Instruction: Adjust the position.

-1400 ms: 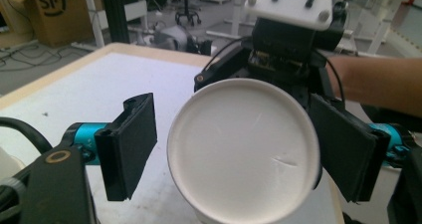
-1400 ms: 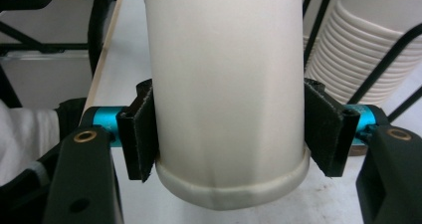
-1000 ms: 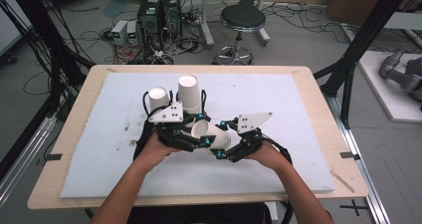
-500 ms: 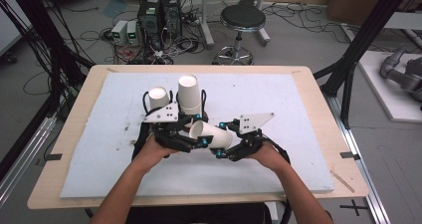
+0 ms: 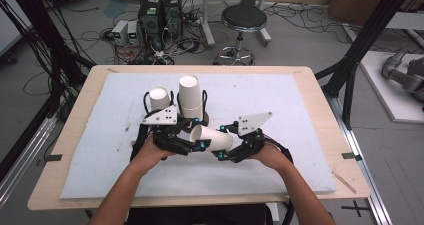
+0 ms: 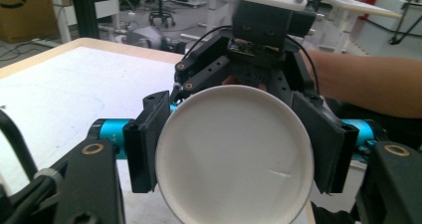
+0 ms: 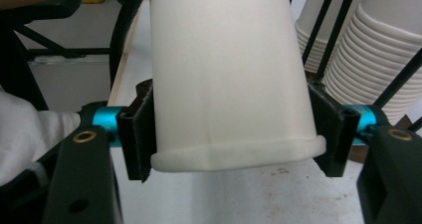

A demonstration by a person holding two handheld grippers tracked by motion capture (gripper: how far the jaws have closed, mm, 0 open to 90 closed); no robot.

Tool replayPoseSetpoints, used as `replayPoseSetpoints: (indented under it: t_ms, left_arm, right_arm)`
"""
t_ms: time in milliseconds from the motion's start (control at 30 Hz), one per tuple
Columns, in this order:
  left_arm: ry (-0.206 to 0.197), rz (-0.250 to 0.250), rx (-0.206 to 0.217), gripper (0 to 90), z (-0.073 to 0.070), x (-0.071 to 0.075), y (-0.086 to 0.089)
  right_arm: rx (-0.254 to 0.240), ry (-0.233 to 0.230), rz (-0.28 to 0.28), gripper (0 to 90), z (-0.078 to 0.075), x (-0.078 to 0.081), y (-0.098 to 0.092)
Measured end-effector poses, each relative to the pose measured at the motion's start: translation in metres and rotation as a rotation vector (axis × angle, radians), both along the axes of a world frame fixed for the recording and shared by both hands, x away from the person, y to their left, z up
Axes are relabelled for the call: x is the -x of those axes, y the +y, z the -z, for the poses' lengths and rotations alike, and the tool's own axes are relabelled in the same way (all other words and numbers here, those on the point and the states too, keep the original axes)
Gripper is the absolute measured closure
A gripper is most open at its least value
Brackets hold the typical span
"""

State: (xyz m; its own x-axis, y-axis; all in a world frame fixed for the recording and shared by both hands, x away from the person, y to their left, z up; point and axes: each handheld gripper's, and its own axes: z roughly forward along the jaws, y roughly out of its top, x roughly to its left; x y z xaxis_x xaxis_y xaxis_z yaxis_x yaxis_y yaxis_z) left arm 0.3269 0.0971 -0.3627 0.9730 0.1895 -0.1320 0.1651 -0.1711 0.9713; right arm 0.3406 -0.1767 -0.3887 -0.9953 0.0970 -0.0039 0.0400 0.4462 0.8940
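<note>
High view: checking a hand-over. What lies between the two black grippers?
A white paper cup on its side, high view. Left gripper and right gripper have just been closing with it between their jaws.

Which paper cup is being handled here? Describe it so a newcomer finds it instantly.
On the white board covering the table, look just in front of the taller stack and the shorter stack of upturned cups. The cup is the only one lying sideways, held between the left tongs and right tongs, whose jaws have just been closing on it.
</note>
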Motion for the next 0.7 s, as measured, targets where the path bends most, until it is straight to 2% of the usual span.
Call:
replayPoseSetpoints:
  t_ms: [67, 200, 267, 333, 433, 500, 633, 700]
  left_arm:
    - [-0.008, 0.005, 0.014, 35.7, -0.0008, -0.0001, 0.0018]
    - [-0.029, -0.009, 0.053, 35.9, -0.0028, 0.0011, 0.0051]
    - [-0.033, -0.013, 0.093, 36.0, -0.0041, 0.0015, 0.0069]
    - [-0.037, -0.011, 0.105, 36.0, -0.0048, 0.0014, 0.0079]
    - [-0.027, -0.007, 0.112, 36.2, -0.0039, 0.0013, 0.0090]
    - [-0.022, -0.007, 0.093, 36.2, -0.0025, 0.0015, 0.0093]
    - [-0.008, -0.010, 0.066, 35.8, 0.0017, 0.0017, 0.0084]
    - [-0.006, -0.026, 0.054, 32.7, 0.0021, 0.0019, 0.0088]
  right_arm:
    - [-0.020, 0.004, 0.003, 25.8, -0.0002, 0.0008, 0.0006]
    - [-0.106, 0.030, 0.040, 17.6, -0.0034, 0.0008, -0.0008]
    - [-0.150, 0.049, 0.048, 17.6, -0.0043, 0.0002, -0.0033]
    - [-0.182, 0.064, 0.048, 17.8, -0.0033, -0.0001, -0.0048]
    - [-0.182, 0.044, 0.028, 24.5, -0.0042, -0.0001, -0.0058]
    - [-0.173, 0.032, 0.017, 27.8, -0.0049, 0.0000, -0.0075]
    - [-0.127, 0.013, 0.011, 30.4, -0.0043, -0.0004, -0.0080]
    - [-0.107, -0.013, -0.003, 34.2, -0.0055, 0.0004, -0.0087]
